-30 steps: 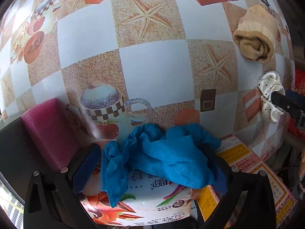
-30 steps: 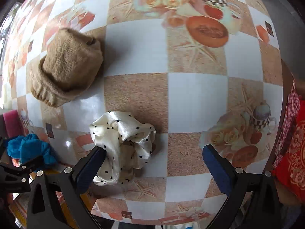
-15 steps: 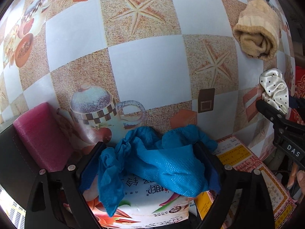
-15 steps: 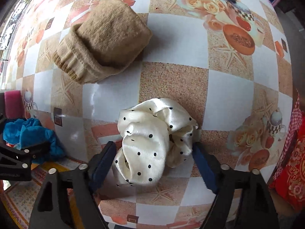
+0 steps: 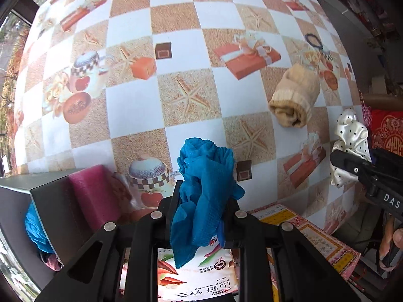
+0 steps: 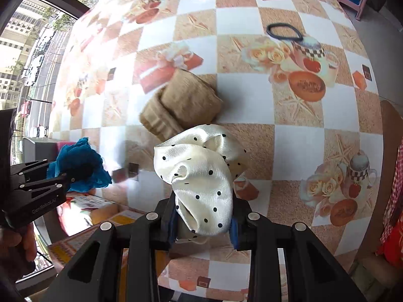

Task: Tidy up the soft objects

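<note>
Gripping a crumpled blue mesh cloth (image 5: 205,191), the left hand-held gripper (image 5: 201,214) has just been closing and is now clamped on it, with the bundle bulging up between the pads and hanging clear of the checkered vinyl-covered desk (image 5: 131,105). Just beside it, at the lower left of this left wrist view, stands a dark open box (image 5: 50,201) with a pink foam block (image 5: 93,196) at its edge and more blue fabric inside. A rolled beige knitted sock (image 5: 294,100) lies further off on the desk.

From the right wrist view, the right hand-held gripper (image 6: 204,222) has likewise just been closing and now pinches a cream satin scrunchie with black dots (image 6: 201,176), raised above the desk. A thin black hair tie (image 6: 284,32) lies well apart from it.

Both pick-ups look done; the carry is in hand. Next, each load probably needs moving over a container before release, the left one likely over the dark box.
</note>
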A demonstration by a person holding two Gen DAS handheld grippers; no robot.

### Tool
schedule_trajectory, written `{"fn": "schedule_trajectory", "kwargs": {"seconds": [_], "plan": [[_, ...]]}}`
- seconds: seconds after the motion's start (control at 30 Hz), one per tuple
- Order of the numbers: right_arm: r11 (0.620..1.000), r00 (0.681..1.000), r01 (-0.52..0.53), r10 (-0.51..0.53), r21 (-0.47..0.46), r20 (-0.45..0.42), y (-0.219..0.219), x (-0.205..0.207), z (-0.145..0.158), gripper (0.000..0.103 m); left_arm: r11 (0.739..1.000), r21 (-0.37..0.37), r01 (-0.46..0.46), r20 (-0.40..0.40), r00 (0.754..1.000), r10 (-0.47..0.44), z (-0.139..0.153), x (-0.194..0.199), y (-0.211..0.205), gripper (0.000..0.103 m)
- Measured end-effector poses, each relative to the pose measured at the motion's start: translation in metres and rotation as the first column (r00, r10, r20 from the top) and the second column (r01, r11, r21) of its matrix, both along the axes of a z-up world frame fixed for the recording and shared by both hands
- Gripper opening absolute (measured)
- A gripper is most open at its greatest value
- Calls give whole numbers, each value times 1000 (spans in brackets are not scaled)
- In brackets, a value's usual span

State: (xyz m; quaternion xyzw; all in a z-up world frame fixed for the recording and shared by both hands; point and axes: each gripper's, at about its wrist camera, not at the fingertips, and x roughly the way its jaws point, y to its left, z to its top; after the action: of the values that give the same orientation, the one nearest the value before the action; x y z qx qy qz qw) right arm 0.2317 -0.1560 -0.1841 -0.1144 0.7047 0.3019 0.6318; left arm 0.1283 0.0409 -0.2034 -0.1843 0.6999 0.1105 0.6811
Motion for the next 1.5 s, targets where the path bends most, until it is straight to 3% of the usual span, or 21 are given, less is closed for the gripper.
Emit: {"fn": "schedule_trajectory", "kwargs": {"seconds": [0.13, 0.33, 0.77, 1.1, 1.5], "plan": [[998, 999, -31, 30, 58, 17, 10, -10, 28, 33, 999, 22, -26, 59, 998, 24, 29, -10, 11, 23], [989, 996, -87, 83, 115, 42, 59, -17, 65, 33, 996, 62, -62, 111, 992, 55, 63, -43, 16, 24], [969, 976, -208, 195, 136, 99, 96, -80, 100, 33, 992, 87, -89, 213, 975, 69, 107, -104, 2, 24], [959, 967, -249, 238, 134, 96, 101, -138, 117, 33, 991, 56, -122, 254, 962, 104, 123, -160, 1, 24], [937, 944, -328, 323, 119, 61, 124, -204, 113, 33, 961, 45, -274, 270, 929, 252, 127, -238, 20, 24]]}}
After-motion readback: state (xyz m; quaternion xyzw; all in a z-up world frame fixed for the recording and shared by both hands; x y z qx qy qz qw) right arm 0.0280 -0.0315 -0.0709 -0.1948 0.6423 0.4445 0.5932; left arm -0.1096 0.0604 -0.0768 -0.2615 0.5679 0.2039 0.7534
